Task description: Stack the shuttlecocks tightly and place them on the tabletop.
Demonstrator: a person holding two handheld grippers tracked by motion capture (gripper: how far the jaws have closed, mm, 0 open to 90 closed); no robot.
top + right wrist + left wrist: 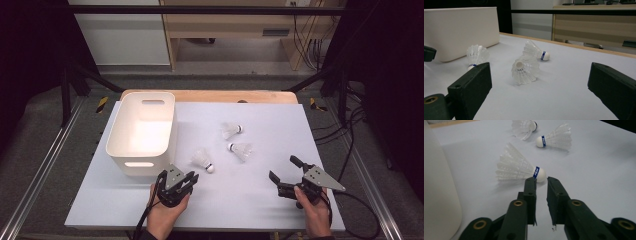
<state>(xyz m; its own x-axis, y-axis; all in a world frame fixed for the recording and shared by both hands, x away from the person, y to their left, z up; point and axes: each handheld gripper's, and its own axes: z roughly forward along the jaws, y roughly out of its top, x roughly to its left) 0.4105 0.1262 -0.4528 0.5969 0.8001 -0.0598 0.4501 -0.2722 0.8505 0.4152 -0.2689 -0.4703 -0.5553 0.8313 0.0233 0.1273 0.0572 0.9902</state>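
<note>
Three white feather shuttlecocks lie on the pale table sheet [225, 200]. The nearest shuttlecock [202, 159] [516, 167] lies on its side, its blue-banded cork just beyond the tips of my left gripper [192, 177] [541, 181]. That gripper's jaws stand almost together with a narrow slit and nothing between them. A second shuttlecock [241, 150] [525, 70] lies mid-table, and a third [231, 130] [535, 51] lies farther back. My right gripper [283, 168] [540, 72] rests wide open at the front right, apart from all of them.
A white plastic bin [140, 165] [439, 195] [461, 27] with handle slots stands at the table's left, close beside the left gripper. A wooden edge runs along the table's back. Black frame bars and cables flank the table.
</note>
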